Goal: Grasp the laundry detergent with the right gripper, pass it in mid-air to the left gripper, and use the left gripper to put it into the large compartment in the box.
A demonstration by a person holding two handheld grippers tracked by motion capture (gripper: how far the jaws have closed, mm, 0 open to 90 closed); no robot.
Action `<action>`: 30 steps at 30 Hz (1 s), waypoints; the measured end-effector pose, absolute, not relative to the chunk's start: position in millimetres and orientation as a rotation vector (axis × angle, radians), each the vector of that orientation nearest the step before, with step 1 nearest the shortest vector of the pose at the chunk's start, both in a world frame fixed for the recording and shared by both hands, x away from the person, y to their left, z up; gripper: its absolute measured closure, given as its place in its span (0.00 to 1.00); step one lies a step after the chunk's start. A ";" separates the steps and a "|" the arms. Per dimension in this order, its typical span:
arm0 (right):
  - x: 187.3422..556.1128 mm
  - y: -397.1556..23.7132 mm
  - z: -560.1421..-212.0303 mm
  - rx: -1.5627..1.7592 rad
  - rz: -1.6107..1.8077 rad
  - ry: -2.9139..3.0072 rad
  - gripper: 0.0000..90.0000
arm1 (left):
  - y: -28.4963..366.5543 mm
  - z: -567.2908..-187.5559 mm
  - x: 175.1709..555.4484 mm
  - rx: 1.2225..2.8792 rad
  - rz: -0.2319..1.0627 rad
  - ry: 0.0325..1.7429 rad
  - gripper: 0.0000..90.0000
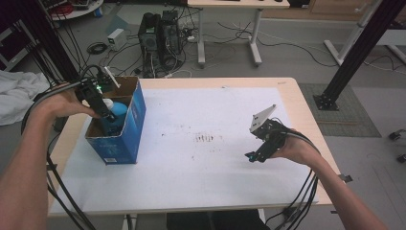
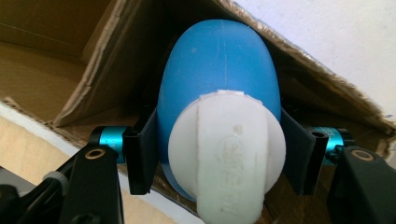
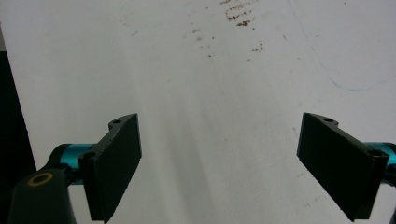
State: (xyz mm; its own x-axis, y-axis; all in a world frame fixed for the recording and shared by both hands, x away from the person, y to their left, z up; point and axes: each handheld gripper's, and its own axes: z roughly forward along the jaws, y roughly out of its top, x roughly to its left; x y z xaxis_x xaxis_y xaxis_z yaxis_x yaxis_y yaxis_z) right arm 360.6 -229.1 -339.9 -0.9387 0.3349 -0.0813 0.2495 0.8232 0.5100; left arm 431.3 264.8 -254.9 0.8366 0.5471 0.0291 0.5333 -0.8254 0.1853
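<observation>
Over the box (image 1: 135,125), left gripper (image 2: 219,158) clamps blue bottle (image 2: 219,70); right gripper (image 3: 219,163) gapes wide, empty

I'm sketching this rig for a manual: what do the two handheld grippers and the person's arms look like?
Both grippers, left gripper and right gripper, are black, with flat black rectangular pads on teal metal fittings and brass-coloured rivets. Each carries a grey three-cornered plate on top and trails black cables. The forearms are bare, with no sleeves in view.

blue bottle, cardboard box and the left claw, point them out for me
blue bottle (image 2: 219,70): left gripper view, on its rounded blue body.
cardboard box (image 1: 136,115): high view, on its blue outer side wall.
left claw (image 2: 219,154): left gripper view, midway between its fingertips, over the bottle's white cap.
</observation>
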 end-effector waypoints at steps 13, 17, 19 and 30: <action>361.3 -228.3 -343.2 0.447 0.759 2.842 0.14 | 268.4 -266.4 429.9 2.870 0.113 0.808 0.43; 361.0 -228.6 -343.4 0.449 0.757 2.842 0.14 | 268.9 -266.7 428.7 2.878 0.115 0.805 0.42; 361.1 -228.3 -343.4 0.441 0.754 2.846 0.14 | 265.9 -266.6 428.5 2.895 0.123 0.792 0.42; 359.9 -229.4 -344.7 0.452 0.763 2.840 0.14 | 259.0 -266.6 427.5 2.919 0.139 0.790 0.42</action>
State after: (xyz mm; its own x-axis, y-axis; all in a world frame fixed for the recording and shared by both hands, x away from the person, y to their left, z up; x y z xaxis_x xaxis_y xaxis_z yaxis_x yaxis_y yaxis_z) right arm 359.9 -229.4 -344.7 -0.9405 0.3302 -0.0802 0.2455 0.8235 0.5114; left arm 427.5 259.0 -266.6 0.8600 0.5068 0.0587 0.4964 -0.8578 0.1335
